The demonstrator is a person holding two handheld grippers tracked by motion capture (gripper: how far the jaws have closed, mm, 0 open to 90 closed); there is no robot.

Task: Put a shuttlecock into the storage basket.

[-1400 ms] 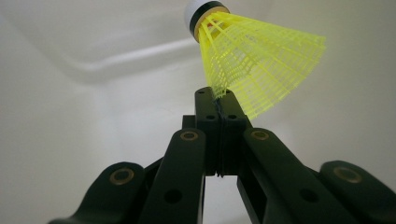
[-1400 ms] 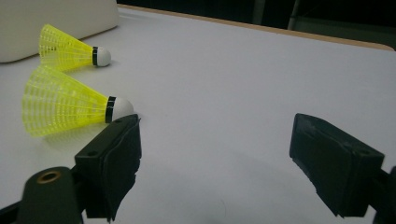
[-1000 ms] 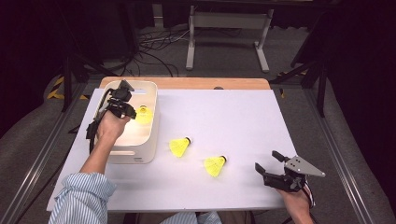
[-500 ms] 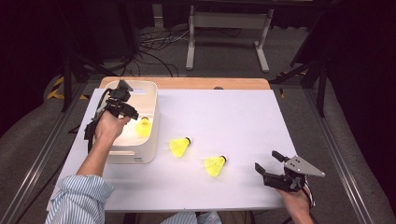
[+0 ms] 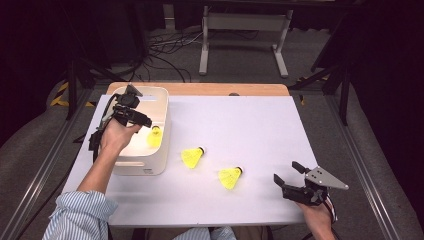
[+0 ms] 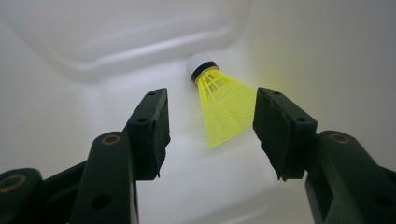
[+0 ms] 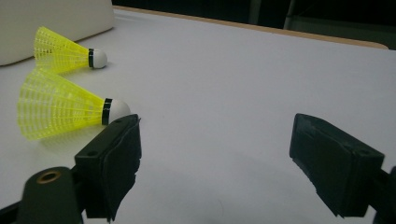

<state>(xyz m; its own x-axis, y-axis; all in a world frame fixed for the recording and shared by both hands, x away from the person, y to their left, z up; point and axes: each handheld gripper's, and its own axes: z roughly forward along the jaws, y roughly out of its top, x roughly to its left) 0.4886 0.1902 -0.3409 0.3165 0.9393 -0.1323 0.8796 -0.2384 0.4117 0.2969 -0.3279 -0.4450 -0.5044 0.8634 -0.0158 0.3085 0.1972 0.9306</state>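
A yellow shuttlecock (image 5: 154, 137) (image 6: 224, 109) with a white cork lies inside the white bin (image 5: 145, 165), against its right wall. My left gripper (image 5: 145, 122) (image 6: 209, 93) hangs over the bin. Its jaws have just been opening, and the shuttlecock lies loose beyond them, untouched by the pads. Two more yellow shuttlecocks lie on the white table: one (image 5: 191, 156) (image 7: 65, 56) just right of the bin, the other (image 5: 230, 177) (image 7: 60, 112) nearer the front. My right gripper (image 5: 287, 172) (image 7: 215, 126) rests open near the table's front right, a little right of the nearer shuttlecock, with nothing between its jaws.
The white tabletop (image 5: 250, 130) ends in a wooden strip (image 5: 225, 89) at its far edge. Beyond it are a metal stand (image 5: 245, 30) and cables on the floor. The person's striped sleeve (image 5: 80, 215) enters at the bottom left.
The left jaws have spread apart and the shuttlecock has dropped from them down into the bin. The right gripper has not moved.
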